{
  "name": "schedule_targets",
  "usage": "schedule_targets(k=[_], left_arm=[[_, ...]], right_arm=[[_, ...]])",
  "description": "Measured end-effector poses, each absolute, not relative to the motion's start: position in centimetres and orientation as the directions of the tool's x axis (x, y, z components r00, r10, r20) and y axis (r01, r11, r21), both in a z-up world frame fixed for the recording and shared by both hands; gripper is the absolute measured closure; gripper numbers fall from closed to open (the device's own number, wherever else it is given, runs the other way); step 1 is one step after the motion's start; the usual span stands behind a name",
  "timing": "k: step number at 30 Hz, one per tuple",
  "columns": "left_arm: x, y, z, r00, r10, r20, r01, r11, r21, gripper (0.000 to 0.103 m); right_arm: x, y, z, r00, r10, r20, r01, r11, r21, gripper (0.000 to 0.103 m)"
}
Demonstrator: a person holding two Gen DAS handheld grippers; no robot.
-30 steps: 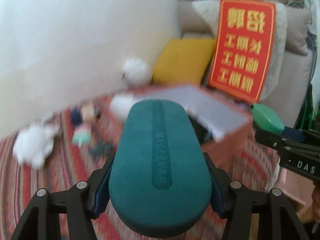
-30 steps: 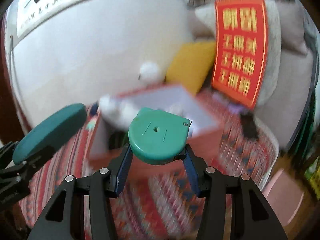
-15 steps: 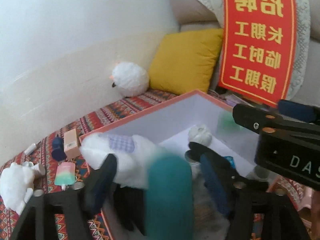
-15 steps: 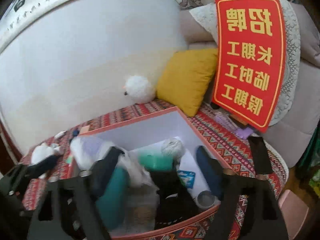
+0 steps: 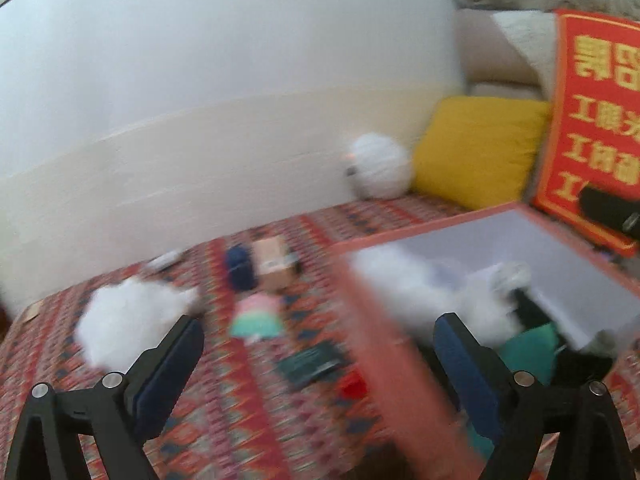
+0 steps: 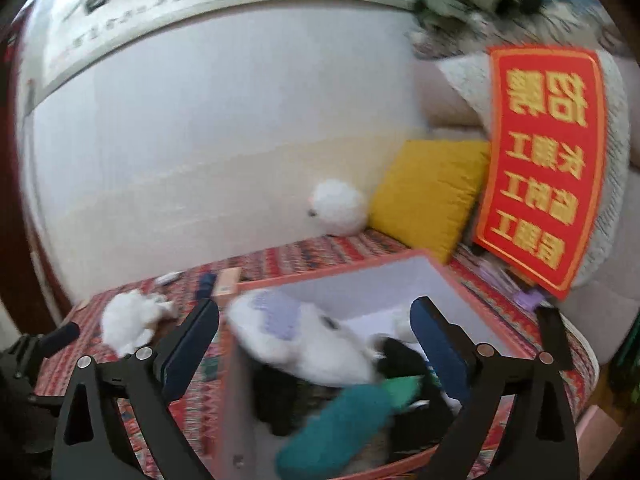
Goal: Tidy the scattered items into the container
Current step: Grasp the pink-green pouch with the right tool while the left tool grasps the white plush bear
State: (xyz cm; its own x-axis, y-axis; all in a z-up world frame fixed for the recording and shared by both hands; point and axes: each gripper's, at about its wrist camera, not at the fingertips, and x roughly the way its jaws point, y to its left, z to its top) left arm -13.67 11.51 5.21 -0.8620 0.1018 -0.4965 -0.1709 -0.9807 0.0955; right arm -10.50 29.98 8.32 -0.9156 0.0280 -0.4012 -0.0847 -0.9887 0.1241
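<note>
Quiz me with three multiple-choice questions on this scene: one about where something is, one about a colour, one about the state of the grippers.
1. Where does the teal case lie?
A. in the box
B. on the rug
C. on the cushion

2. What colour is the cushion?
A. blue
B. yellow
C. green

3. How are the two grippers?
A. both open, empty
B. both shut
C. one holds a toy

Answers:
1 A: it rests inside the box beside the plush.
2 B: plainly yellow against the wall.
3 A: left gripper and right gripper show spread fingers with nothing between.
</note>
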Motion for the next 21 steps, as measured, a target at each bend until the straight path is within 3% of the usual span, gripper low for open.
schedule_targets(k=[10, 15, 16, 21], left_arm=[[-13.9, -3.8, -1.2, -0.787, -0.150, -0.598, 0.089, -0.988, 0.130, 0.007], [-15.9, -6.9, -3.8, -0.764, -0.187, -0.618, 0.115, -0.981, 0.155, 0.007], [-16.5, -6.8, -4.1, -0.770, -0.191, -0.609, 0.102, -0.979, 0.178, 0.007], [-21.6, -2.7, -7.3, -0.829, -0.337, -0.446, 0.046, -0.836, 0.547, 0.006]], right_arm=[[-14.0, 14.2, 4.1, -0.837, -0.158, -0.523, 0.192, -0.981, -0.012, 0.004], [-19.0, 11.0, -1.6, -0.717, -0.140, -0.683, 0.180, -0.984, 0.013, 0.004], [-20.0, 11.0, -2.7, -0.686, -0.134, -0.715, 0.159, -0.987, 0.032, 0.004], [-26.3, 11.7, -9.2, -0.534, -0.077, -0.842, 0.034, -0.997, 0.069, 0.005]])
